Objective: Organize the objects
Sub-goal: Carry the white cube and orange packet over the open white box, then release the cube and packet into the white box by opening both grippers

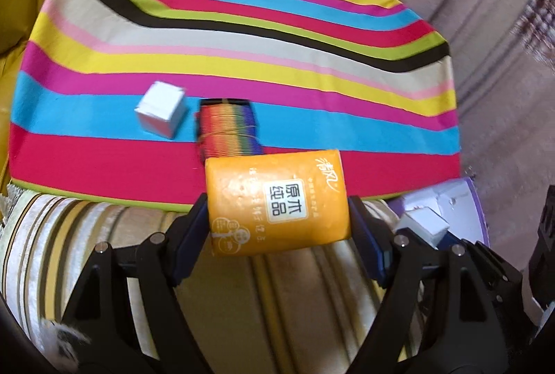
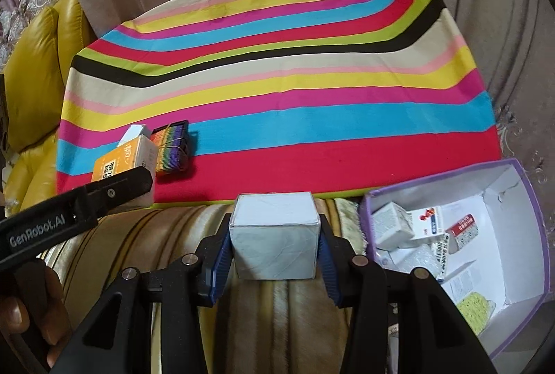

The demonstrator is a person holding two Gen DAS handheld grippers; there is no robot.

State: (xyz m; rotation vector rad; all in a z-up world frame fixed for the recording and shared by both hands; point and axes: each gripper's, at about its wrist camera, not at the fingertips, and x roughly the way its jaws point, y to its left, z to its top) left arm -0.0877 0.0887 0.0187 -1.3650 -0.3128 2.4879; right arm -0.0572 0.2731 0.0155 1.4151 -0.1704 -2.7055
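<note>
Striped cloth point(image 1: 242, 37) bears white cube point(image 1: 160, 112), seemingly rainbow spring point(image 1: 227, 128).

So on the striped cloth point(image 2: 277, 89) there's a cube box point(image 1: 160, 110) sitting just left of the slinky toy point(image 1: 227, 128). The tissue pack point(image 1: 277, 204) is in the left claw point(image 1: 277, 218), in front of the slinky. Right claw point(image 2: 274, 249) has another cube point(image 2: 274, 238), and the open box point(image 2: 513, 235) of small packages is off to its right.

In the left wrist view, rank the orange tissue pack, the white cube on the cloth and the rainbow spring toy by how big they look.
1. Orange tissue pack, largest, though it sits nearest the camera, held in the left tool.
2. Rainbow spring toy and white cube look about equal; I would not rank them. The pack hides the toy's near end.
</note>
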